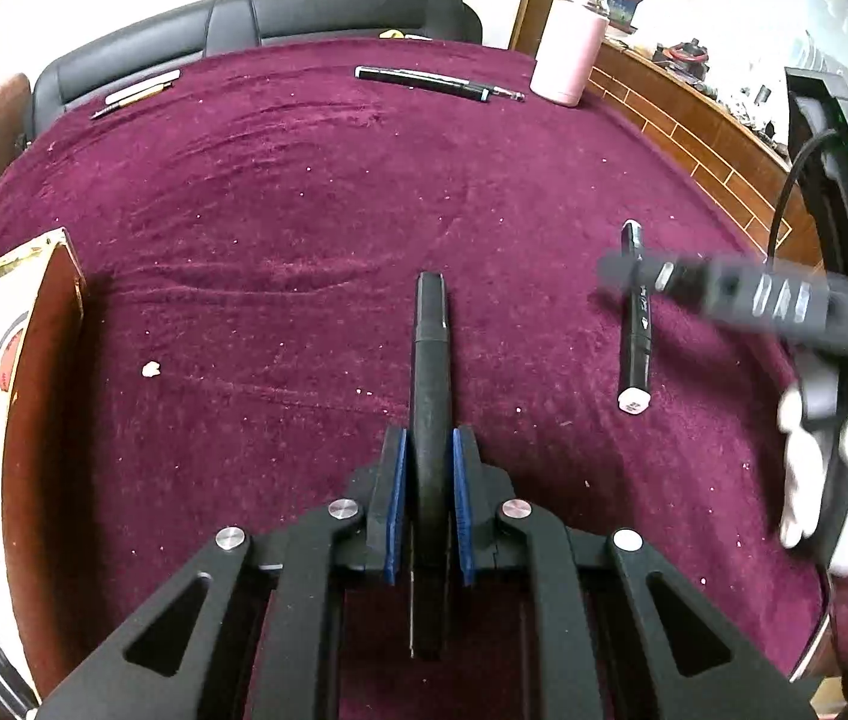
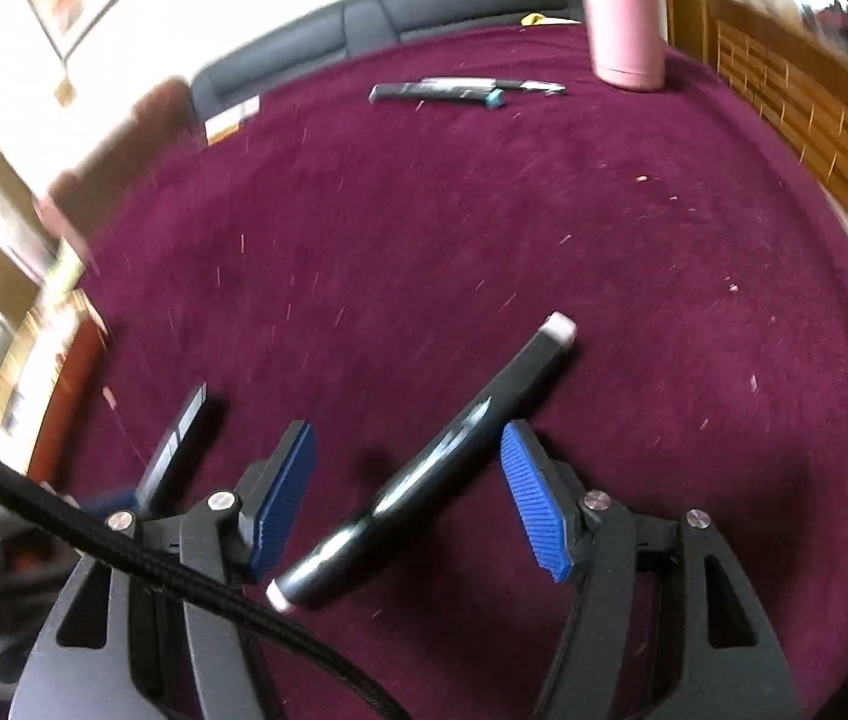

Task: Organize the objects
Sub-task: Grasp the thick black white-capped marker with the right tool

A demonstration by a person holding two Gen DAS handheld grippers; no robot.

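Observation:
My left gripper [image 1: 430,450] is shut on a black pen [image 1: 431,354] that points forward over the maroon cloth. A black marker with white end caps [image 1: 637,324] lies on the cloth to the right. My right gripper [image 1: 622,270] hovers blurred over that marker. In the right wrist view my right gripper [image 2: 408,450] is open, its blue pads on either side of the marker [image 2: 442,450], which lies on the cloth between them. Part of the left gripper [image 2: 174,450] shows at the left.
A pink bottle [image 1: 565,51] stands at the far right of the maroon table [image 1: 279,180]. Black pens [image 1: 424,81] lie at the far edge, and a pencil [image 1: 135,93] at the far left. A cardboard box [image 1: 21,360] sits at the left. A black seat [image 1: 243,18] lies beyond.

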